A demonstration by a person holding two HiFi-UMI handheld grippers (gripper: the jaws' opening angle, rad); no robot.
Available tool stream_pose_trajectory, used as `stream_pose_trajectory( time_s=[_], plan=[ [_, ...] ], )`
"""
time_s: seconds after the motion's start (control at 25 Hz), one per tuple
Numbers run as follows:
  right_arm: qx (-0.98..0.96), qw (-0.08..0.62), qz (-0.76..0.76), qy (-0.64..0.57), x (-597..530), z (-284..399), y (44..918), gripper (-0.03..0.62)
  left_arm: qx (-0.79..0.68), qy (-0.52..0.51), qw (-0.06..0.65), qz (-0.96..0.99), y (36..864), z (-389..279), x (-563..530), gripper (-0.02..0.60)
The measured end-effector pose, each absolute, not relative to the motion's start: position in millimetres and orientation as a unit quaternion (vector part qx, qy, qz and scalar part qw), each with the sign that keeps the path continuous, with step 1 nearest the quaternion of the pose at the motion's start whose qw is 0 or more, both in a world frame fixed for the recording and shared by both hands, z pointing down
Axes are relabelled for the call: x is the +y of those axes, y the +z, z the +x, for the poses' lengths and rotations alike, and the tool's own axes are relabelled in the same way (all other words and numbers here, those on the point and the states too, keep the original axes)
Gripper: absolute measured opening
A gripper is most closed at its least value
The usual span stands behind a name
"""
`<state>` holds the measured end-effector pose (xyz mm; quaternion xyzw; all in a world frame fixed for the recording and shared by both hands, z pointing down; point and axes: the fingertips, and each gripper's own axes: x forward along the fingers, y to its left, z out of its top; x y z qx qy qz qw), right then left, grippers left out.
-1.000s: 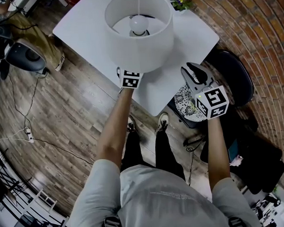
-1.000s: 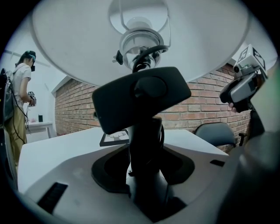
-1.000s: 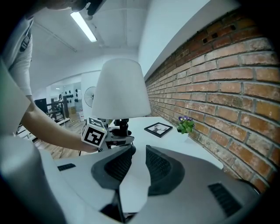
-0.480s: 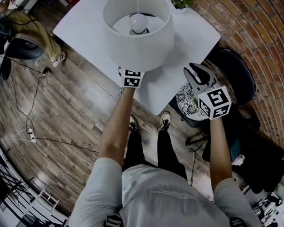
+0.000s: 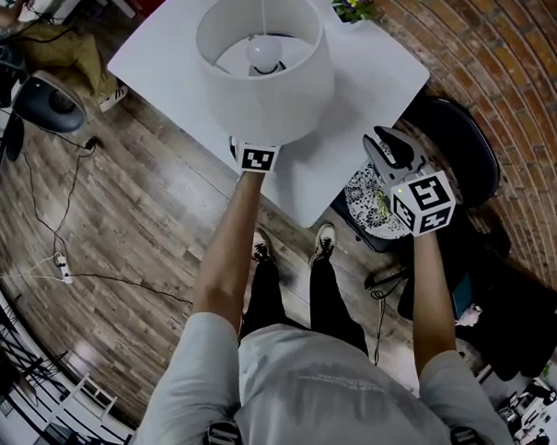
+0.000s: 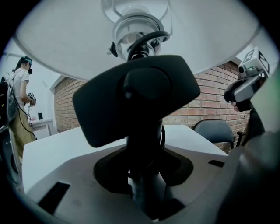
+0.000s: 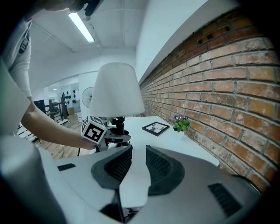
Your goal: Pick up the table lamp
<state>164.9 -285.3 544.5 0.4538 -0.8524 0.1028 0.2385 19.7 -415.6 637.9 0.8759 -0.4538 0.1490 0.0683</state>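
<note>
The table lamp has a white drum shade [image 5: 266, 79], a bulb [image 5: 264, 52] and a black stem [image 6: 146, 144] with a black base [image 6: 135, 98]. My left gripper [image 5: 255, 152] reaches under the shade, and only its marker cube shows in the head view. In the left gripper view its jaws are shut on the stem, with the shade [image 6: 65, 39] overhead. The right gripper view shows the lamp [image 7: 117, 89] held over the white table [image 5: 373, 65]. My right gripper [image 5: 383, 137] hovers at the table's near right edge, open by a narrow gap, with nothing between its fingers.
A framed picture [image 7: 155, 127] and a small potted plant [image 5: 355, 1] stand on the table by the brick wall [image 7: 227, 87]. A black chair [image 5: 460, 154] sits to the right. Cables and an office chair [image 5: 48, 107] are on the wooden floor. A person [image 6: 19, 100] stands far left.
The lamp and my left gripper have shifted a little to the left and away from me. My right gripper has hardly moved.
</note>
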Motion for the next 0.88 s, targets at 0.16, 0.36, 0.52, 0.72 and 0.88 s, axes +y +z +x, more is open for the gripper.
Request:
stream_pose_trajectory(
  time_s=[0.16, 0.36, 0.52, 0.72, 0.88],
  plan=[
    [-0.854, 0.236, 0.453, 0.101, -284, 162, 542, 0.101, -0.459, 0.157, 0.086, 0.87, 638, 13, -415, 0.149],
    [-0.855, 0.236, 0.452, 0.099, -277, 156, 540, 0.101, -0.459, 0.167, 0.09, 0.868, 634, 5, -412, 0.147],
    [-0.855, 0.235, 0.452, 0.099, -273, 153, 539, 0.101, -0.451, 0.194, 0.086, 0.867, 635, 2, -406, 0.146],
    [-0.855, 0.229, 0.455, 0.097, -274, 154, 531, 0.103, -0.422, 0.205, 0.094, 0.878, 637, 5, -396, 0.146],
    [-0.855, 0.222, 0.46, 0.092, -276, 155, 519, 0.101, -0.405, 0.199, 0.104, 0.886, 618, 4, -389, 0.146]
  ],
)
